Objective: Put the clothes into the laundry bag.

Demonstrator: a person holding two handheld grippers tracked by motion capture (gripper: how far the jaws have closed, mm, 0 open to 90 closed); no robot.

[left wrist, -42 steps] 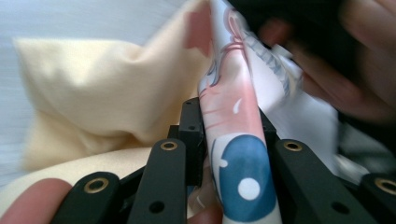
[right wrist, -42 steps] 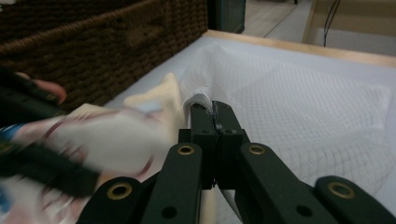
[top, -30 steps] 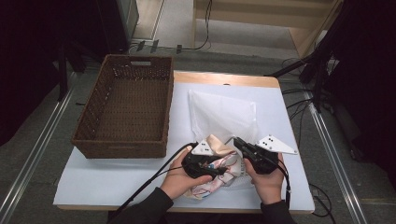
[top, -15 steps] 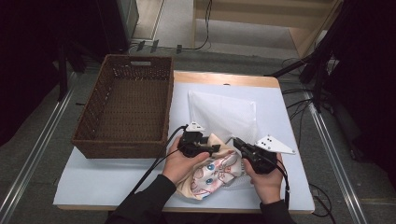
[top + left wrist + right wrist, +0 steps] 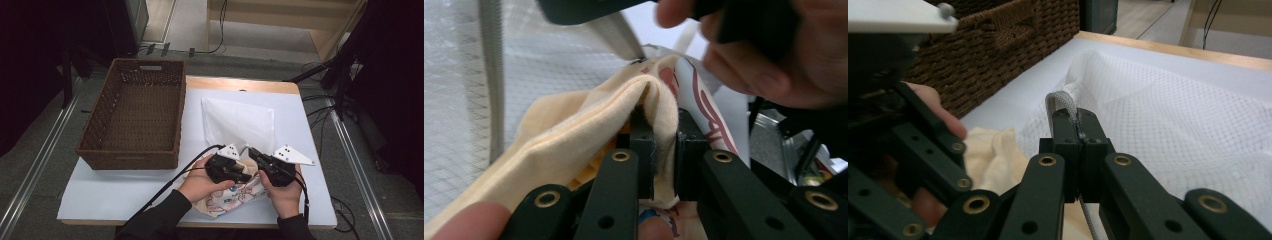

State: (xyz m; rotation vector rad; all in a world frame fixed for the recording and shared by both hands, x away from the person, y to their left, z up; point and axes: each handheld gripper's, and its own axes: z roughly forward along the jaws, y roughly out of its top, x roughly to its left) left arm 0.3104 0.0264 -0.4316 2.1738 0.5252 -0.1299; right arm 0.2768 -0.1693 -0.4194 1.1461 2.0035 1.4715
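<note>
A white mesh bag (image 5: 237,122) lies flat in the middle of the table. At its near edge my right gripper (image 5: 251,151) is shut on the bag's grey edge band (image 5: 1058,100), holding it up a little. My left gripper (image 5: 246,177) sits just left of it, shut on a fold of a cream printed garment (image 5: 235,195) that is bunched under both hands. In the left gripper view the cream fold (image 5: 589,135) is pinched between the jaws (image 5: 663,145), right by the mesh (image 5: 549,65). The right gripper view shows its jaws (image 5: 1079,130) closed on the band.
A brown wicker basket (image 5: 135,117) stands empty at the left of the table, its near wall close to my left hand. The white table cover (image 5: 115,192) reaches the front edge. Cables trail from both grippers toward the near side.
My left gripper, which was farther left and up by the bag's edge half a second ago, has come right and nearer with the garment, close beside the right gripper. The right gripper has hardly moved.
</note>
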